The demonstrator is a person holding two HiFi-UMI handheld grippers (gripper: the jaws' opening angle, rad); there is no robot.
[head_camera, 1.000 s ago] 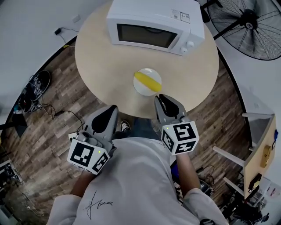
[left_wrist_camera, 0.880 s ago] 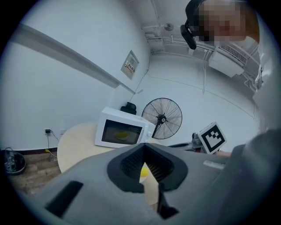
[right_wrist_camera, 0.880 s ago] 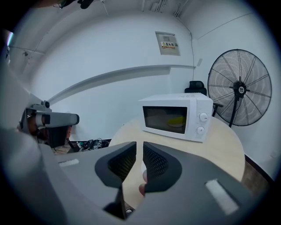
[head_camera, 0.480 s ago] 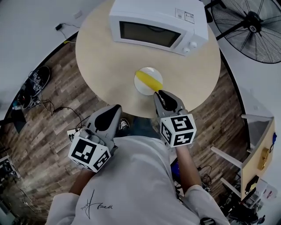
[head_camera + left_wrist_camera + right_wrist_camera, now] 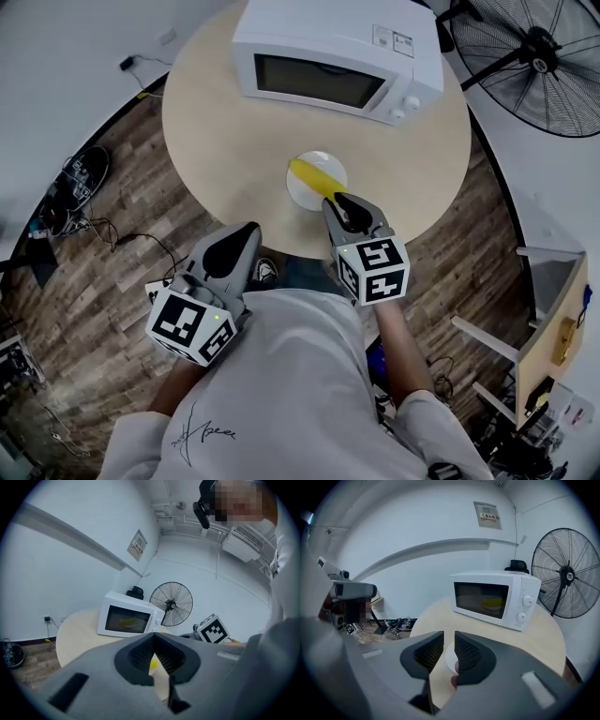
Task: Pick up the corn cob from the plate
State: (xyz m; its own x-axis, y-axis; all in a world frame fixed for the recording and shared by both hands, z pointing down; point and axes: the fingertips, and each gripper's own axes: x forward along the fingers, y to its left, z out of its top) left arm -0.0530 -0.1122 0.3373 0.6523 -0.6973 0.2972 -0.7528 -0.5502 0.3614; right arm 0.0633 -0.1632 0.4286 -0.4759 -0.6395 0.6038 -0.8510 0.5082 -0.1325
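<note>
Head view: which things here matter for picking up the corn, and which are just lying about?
For the job: corn cob, plate.
Just lying about: microwave, fan, shoe.

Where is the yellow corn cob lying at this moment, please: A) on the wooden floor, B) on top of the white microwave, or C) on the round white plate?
C: the yellow corn cob lies across the round white plate, which stands on the round beige table.
</note>
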